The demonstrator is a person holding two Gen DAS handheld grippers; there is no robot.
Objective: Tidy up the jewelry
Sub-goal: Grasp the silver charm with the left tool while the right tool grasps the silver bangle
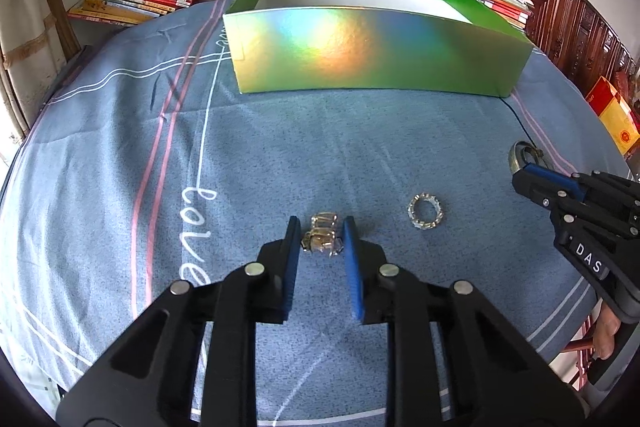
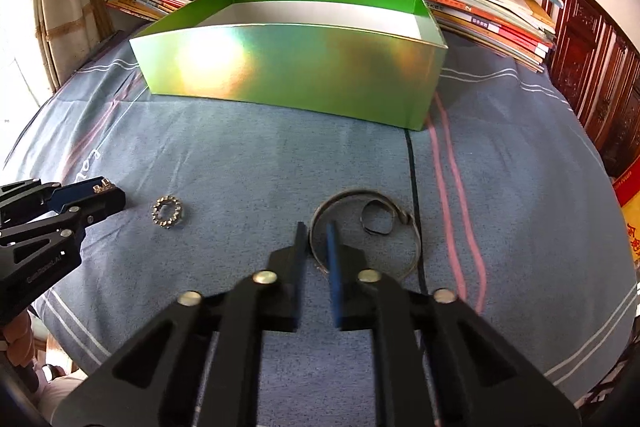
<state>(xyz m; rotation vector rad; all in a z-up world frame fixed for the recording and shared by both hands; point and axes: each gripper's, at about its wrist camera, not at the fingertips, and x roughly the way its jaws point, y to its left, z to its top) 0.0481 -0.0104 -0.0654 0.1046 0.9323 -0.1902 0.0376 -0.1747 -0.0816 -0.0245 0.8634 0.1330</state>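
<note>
Jewelry was all still out on the blue bedspread (image 1: 120, 147); the green box (image 1: 372, 51) showed only bare floor where I could see in. My left gripper (image 1: 321, 231) had pinched onto the crystal bracelet (image 1: 322, 241), my right gripper (image 2: 315, 241) was clamped narrow on the wire bangle (image 2: 362, 233), and the beaded ring (image 1: 425, 213) lay untouched between them. Lifting and boxing remained.
</note>
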